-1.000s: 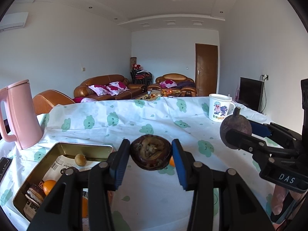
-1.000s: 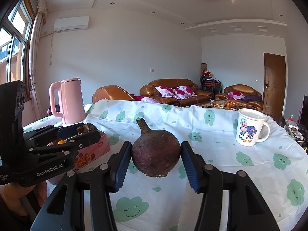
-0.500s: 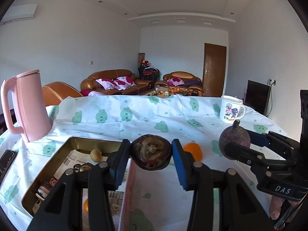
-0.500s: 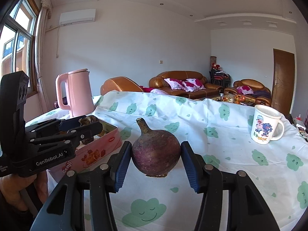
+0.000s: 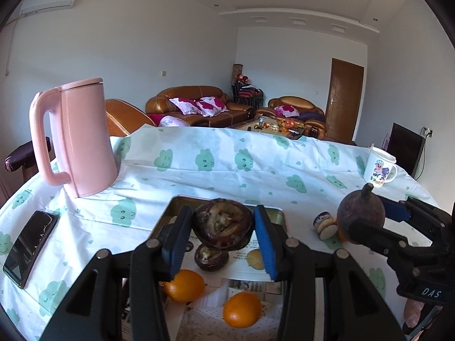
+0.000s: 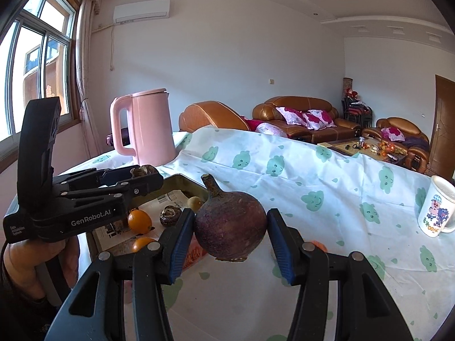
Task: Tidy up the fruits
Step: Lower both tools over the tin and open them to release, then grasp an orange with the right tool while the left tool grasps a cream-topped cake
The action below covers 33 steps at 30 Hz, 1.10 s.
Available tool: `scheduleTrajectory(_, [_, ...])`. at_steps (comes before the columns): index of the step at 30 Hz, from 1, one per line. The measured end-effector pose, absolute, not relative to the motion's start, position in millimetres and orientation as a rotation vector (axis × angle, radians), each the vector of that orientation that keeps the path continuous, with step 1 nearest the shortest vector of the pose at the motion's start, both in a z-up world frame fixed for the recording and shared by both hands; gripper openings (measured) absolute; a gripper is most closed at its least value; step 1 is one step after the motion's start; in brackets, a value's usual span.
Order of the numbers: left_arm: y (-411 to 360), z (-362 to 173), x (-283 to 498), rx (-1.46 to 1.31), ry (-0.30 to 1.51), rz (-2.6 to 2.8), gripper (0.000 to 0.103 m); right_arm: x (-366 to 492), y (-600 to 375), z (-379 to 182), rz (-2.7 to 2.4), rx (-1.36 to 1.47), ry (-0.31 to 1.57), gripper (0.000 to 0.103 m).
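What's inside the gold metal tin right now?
In the gold rectangular metal tin: printed paper lining, two round oranges, a dark wrinkled fruit, a small yellowish fruit. The left tongs and their fruit hide much of the floor.

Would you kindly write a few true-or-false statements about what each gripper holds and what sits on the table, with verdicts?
1. The left gripper holds a dark fruit shell above the metal tin. True.
2. The right gripper is empty. False: it is clamped on a whole mangosteen.
3. Two oranges lie in the tin. True.
4. The pink kettle lies on its side. False: it stands upright.
5. The cartoon mug sits inside the tin. False: it stands on the tablecloth.
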State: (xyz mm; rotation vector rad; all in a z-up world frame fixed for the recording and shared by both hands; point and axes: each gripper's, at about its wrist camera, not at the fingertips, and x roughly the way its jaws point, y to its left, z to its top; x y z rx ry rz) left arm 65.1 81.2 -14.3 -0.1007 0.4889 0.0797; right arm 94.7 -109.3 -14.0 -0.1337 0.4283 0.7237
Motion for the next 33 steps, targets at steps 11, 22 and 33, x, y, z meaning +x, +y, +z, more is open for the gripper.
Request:
scheduleTrajectory(11, [133, -30, 86, -0.152, 0.586, 0.136, 0.046, 104, -40, -30, 0.813, -0.21, 0.491, 0.054])
scheduleTrajectory(22, [139, -35, 94, -0.143, 0.625, 0.126, 0.047, 112, -5, -52, 0.823, -0.298, 0.584, 0.055])
scheduleTrajectory(33, [124, -21, 66, -0.166, 0.536, 0.117, 0.088, 98, -73, -37, 0.719, -0.268, 0.511, 0.061])
